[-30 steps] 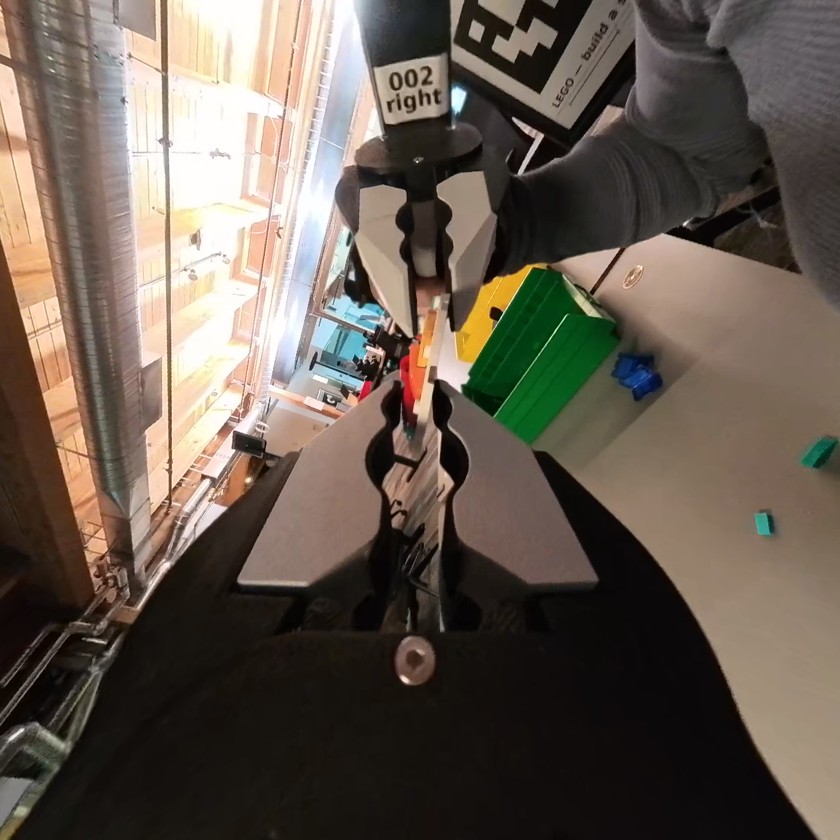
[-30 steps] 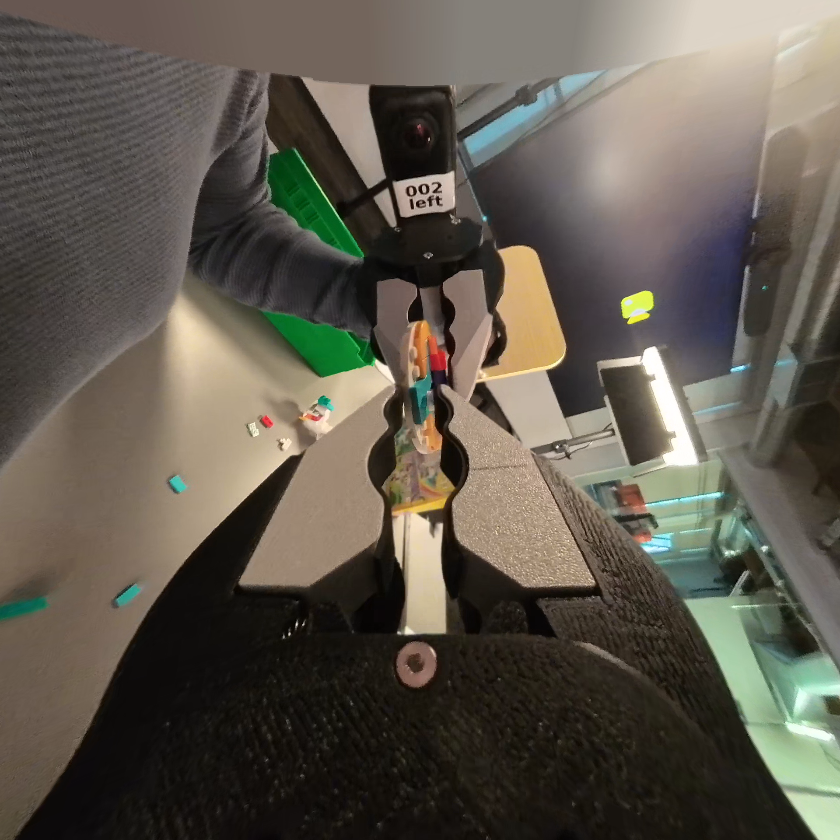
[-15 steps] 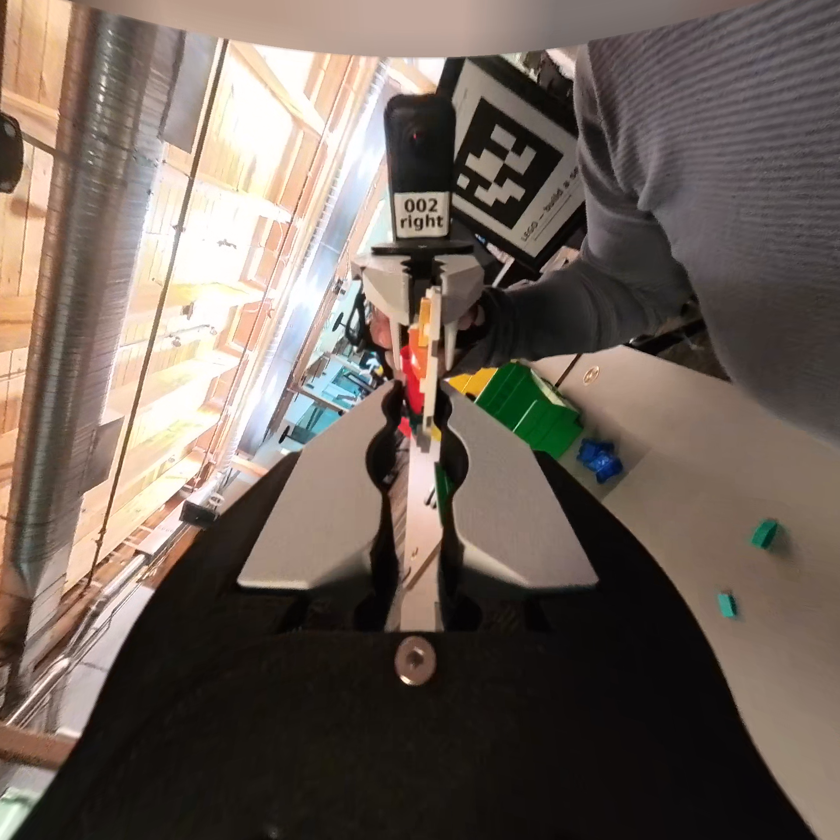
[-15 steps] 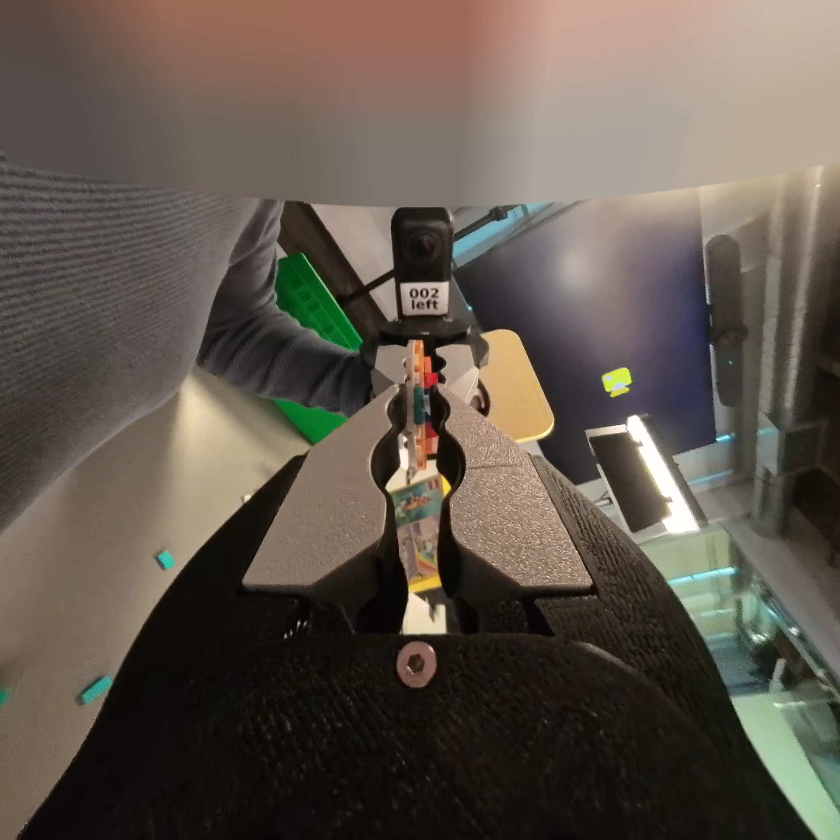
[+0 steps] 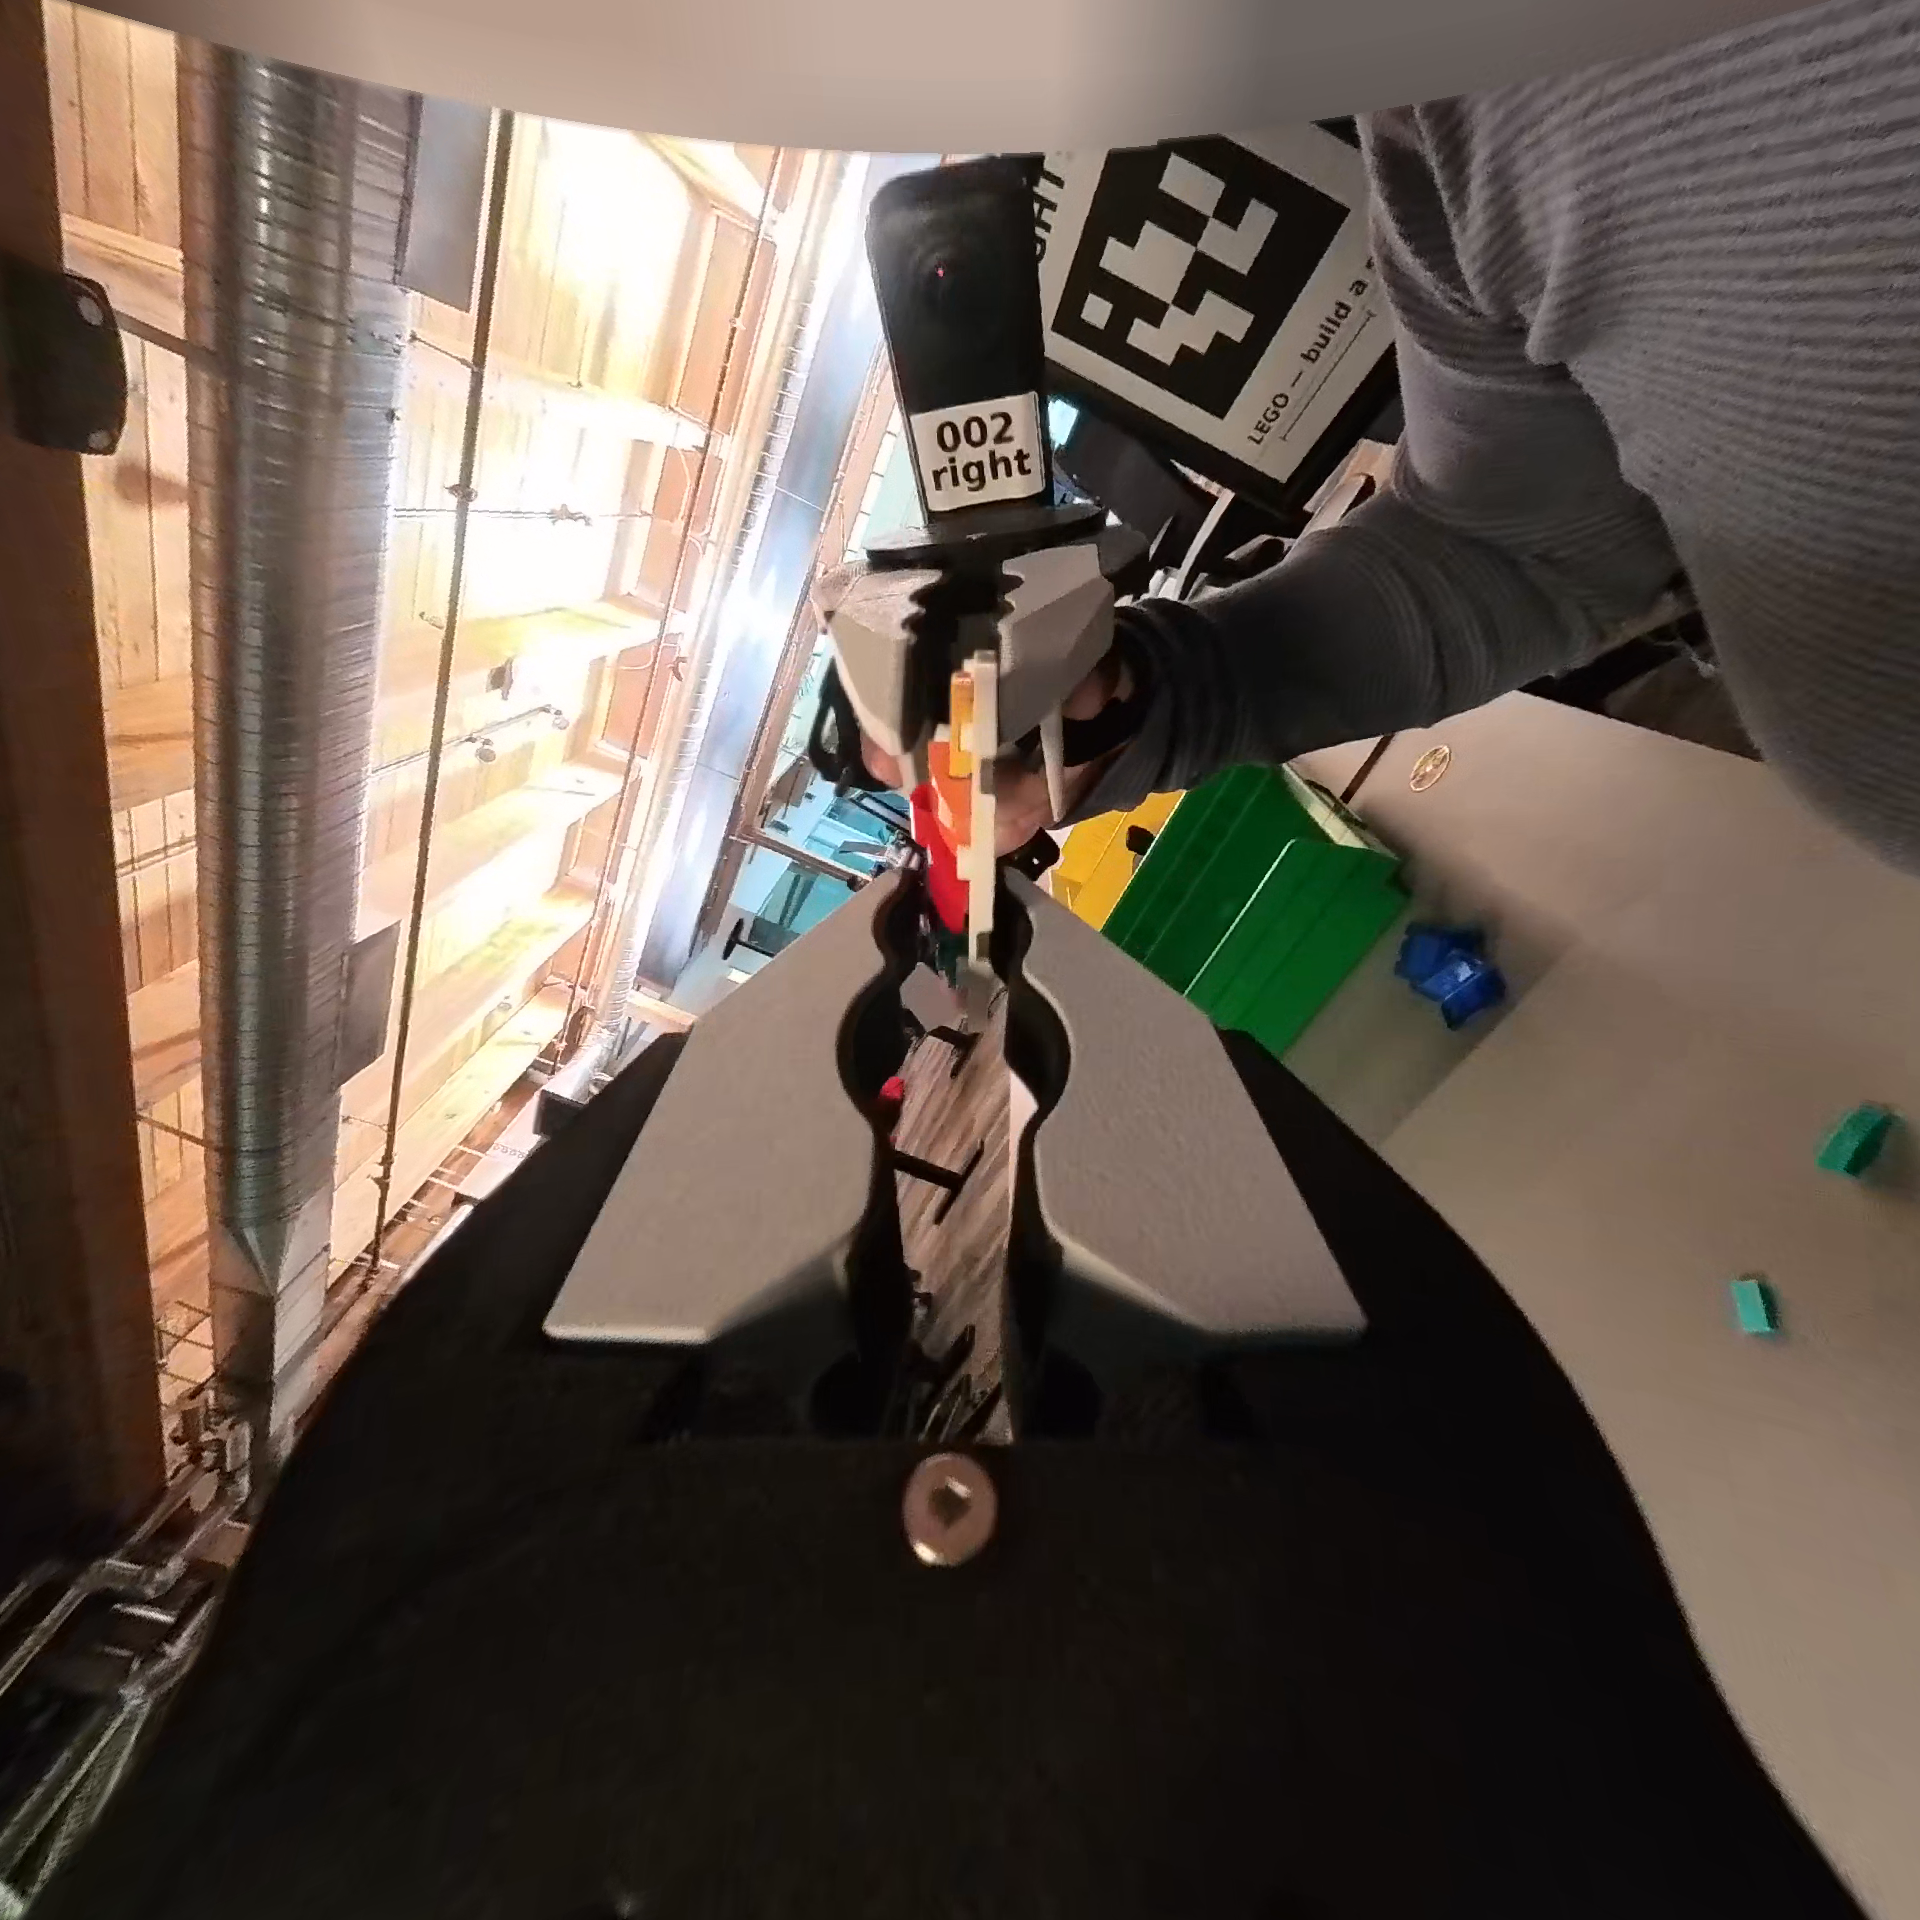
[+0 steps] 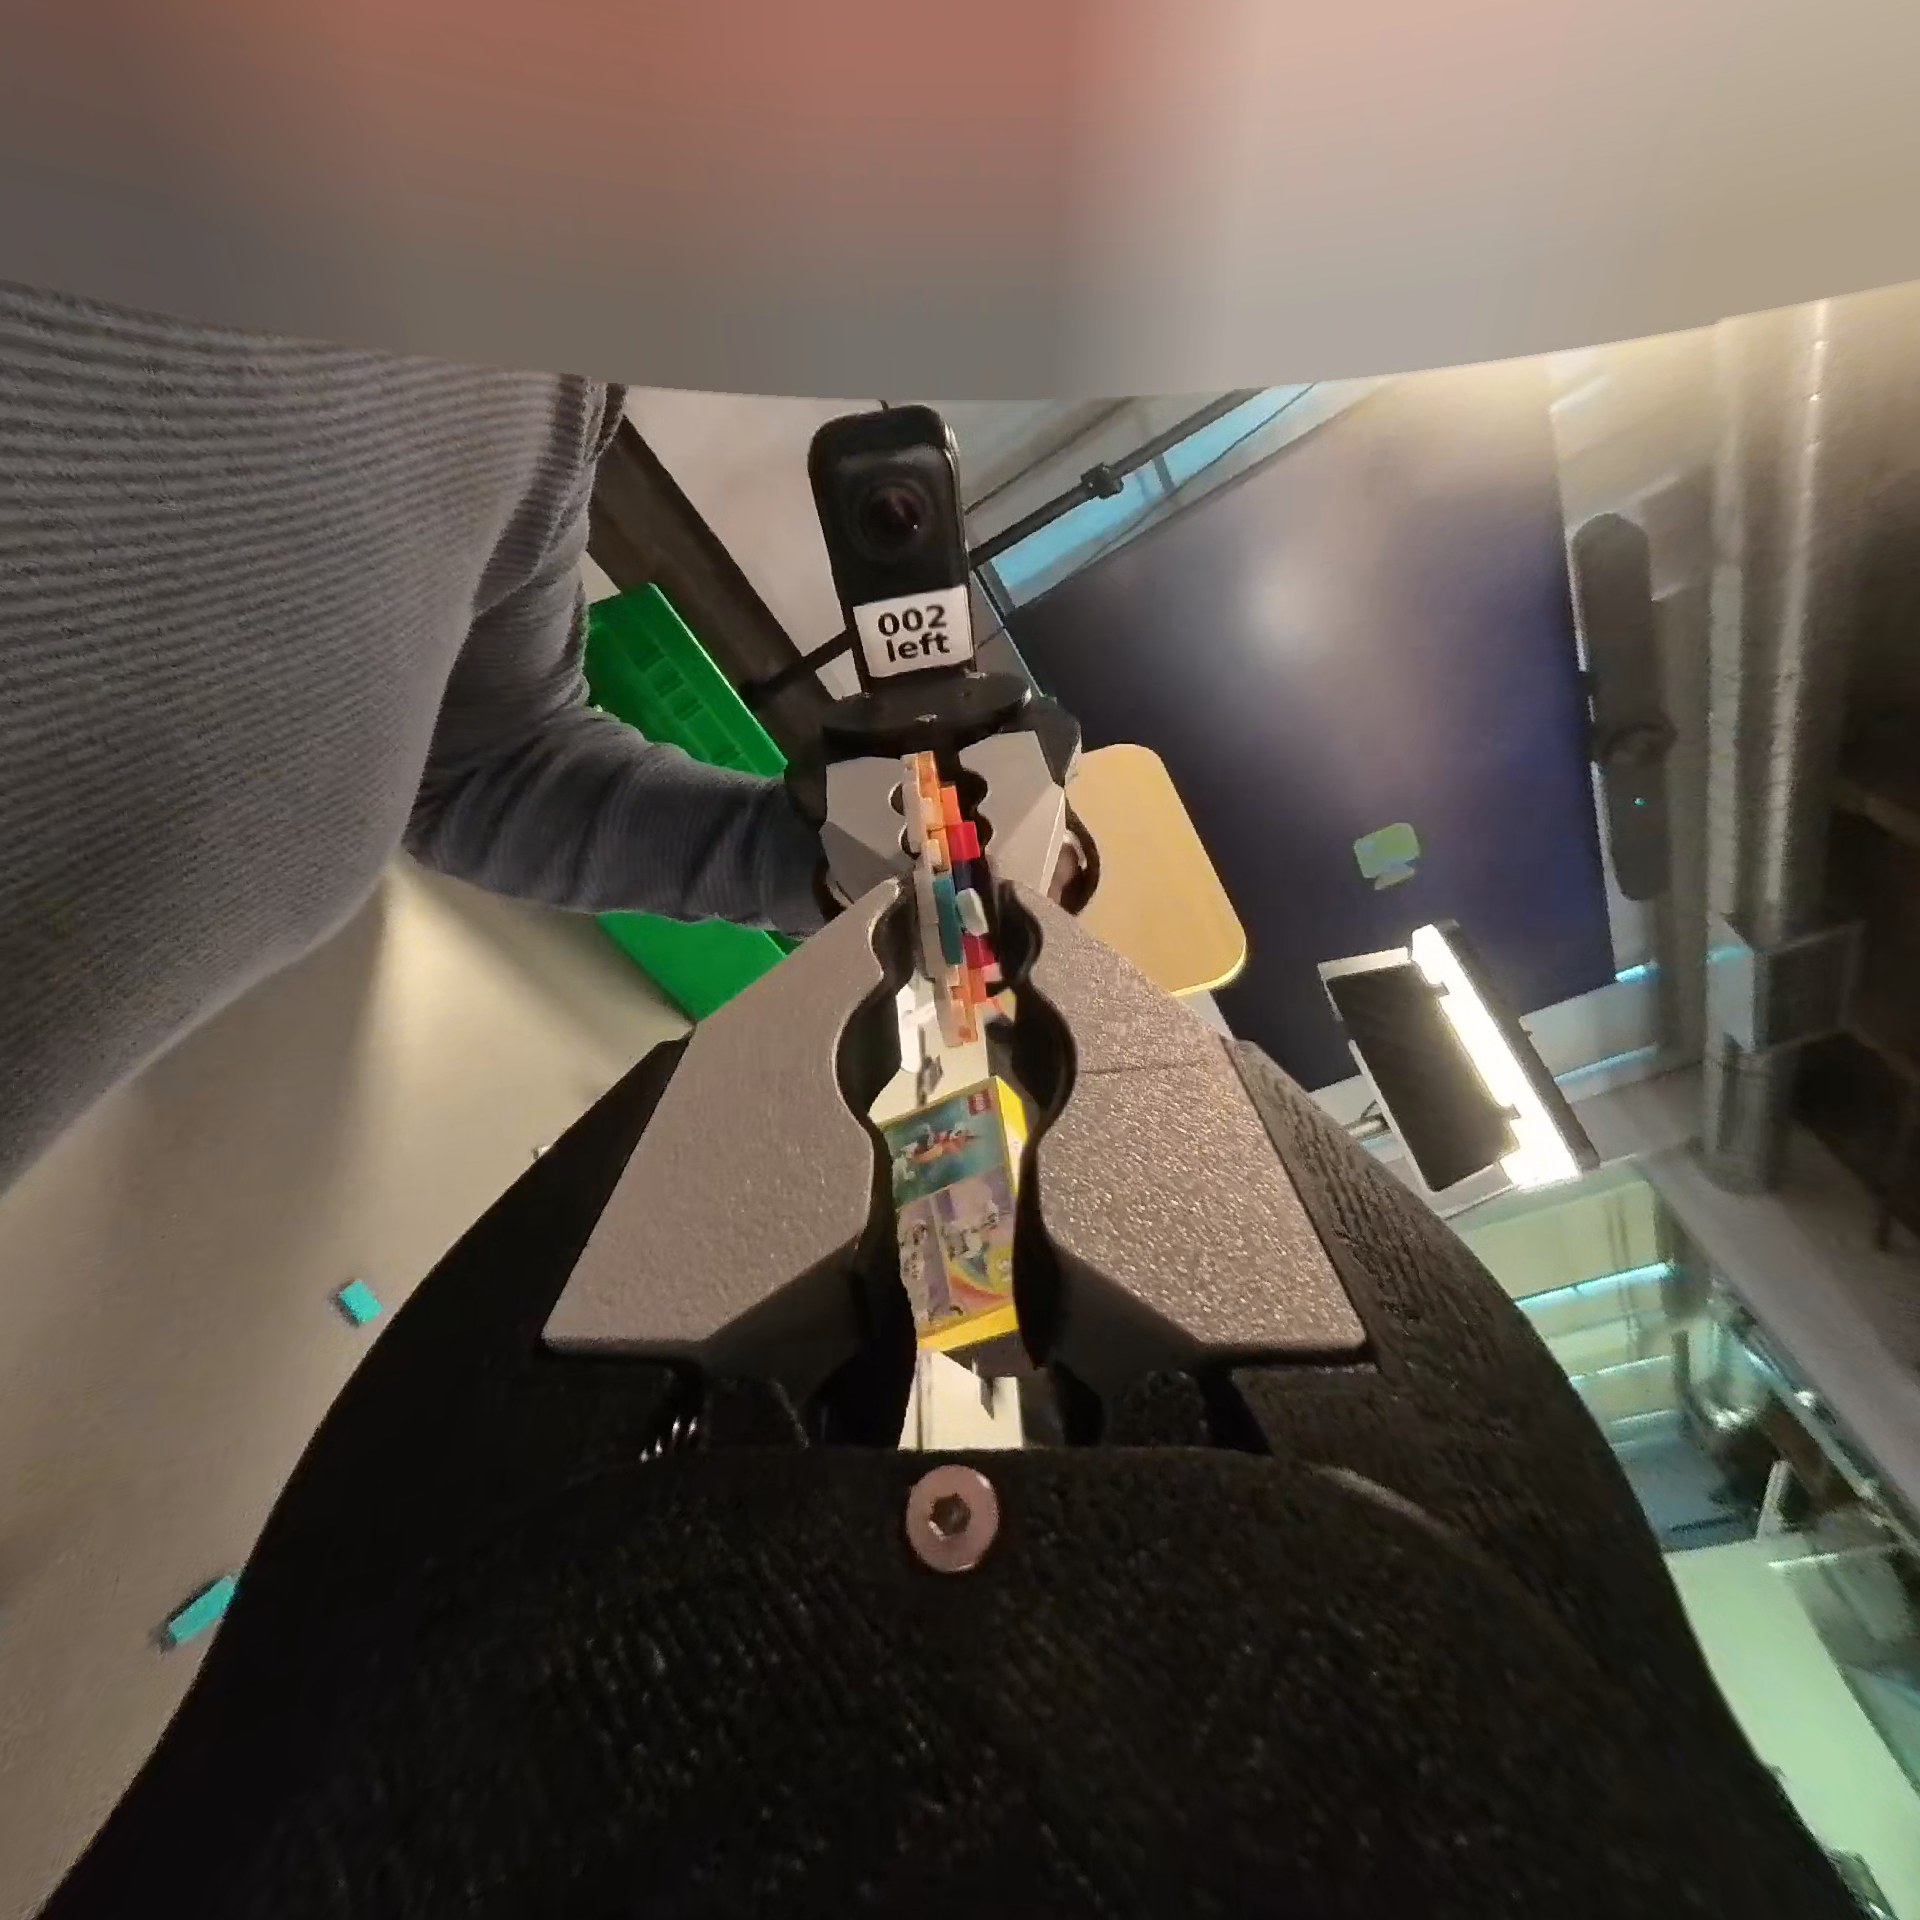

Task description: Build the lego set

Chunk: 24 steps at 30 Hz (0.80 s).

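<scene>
I hold a flat white lego plate with red, orange and teal bricks stuck on it up in the air, on its edge, between my two tongs. My left gripper pinches one end of it and my right gripper pinches the other end, tip facing tip. Both are closed tight on it. Well below the lego plate lies the grey table with a green plastic box, blue bricks and small teal bricks.

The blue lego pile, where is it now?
In the left wrist view the blue lego pile lies on the grey table at right, just beyond the green bins, apart from the teal pieces.
</scene>
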### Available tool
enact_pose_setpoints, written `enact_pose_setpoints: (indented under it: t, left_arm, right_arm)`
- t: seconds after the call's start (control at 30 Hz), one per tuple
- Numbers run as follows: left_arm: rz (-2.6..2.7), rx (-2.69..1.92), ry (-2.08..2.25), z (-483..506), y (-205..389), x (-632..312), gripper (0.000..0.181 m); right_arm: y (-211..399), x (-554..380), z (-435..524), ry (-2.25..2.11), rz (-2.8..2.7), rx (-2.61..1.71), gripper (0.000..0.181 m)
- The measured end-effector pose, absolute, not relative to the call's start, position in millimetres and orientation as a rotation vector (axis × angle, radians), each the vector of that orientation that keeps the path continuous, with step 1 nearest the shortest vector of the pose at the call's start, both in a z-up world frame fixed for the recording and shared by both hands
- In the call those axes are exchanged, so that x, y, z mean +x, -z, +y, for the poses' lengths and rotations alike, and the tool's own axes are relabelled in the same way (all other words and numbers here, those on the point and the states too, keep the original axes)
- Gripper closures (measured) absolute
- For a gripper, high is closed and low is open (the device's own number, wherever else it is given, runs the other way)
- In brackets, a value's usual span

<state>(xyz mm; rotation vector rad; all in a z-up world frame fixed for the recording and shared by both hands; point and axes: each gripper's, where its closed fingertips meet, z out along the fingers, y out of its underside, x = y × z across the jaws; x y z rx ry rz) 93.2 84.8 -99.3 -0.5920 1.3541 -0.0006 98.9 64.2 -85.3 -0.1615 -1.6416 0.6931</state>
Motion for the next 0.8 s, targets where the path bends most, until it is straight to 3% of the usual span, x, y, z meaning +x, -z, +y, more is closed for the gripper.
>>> enact_pose_setpoints:
  t: [0.23, 0.37, 0.53, 0.8]
  left_arm:
    - [1.366, -0.616, -0.039, 89, 103, 91, 0.17]
    - [1.344, -0.644, -0.144, 98, 102, 85, 0.17]
    - [1.279, -0.732, -0.484, 127, 108, 71, 0.17]
    - [1.314, -0.802, -0.678, 143, 136, 74, 0.17]
  right_arm:
    - [86, 96, 67, -0.629, -1.647, -0.19, 0.162]
    - [88, 96, 78, -0.658, -1.685, -0.347, 0.146]
    - [83, 96, 101, -0.967, -1.58, -0.775, 0.161]
    - [113, 88, 130, -0.96, -1.537, -1.156, 0.171]
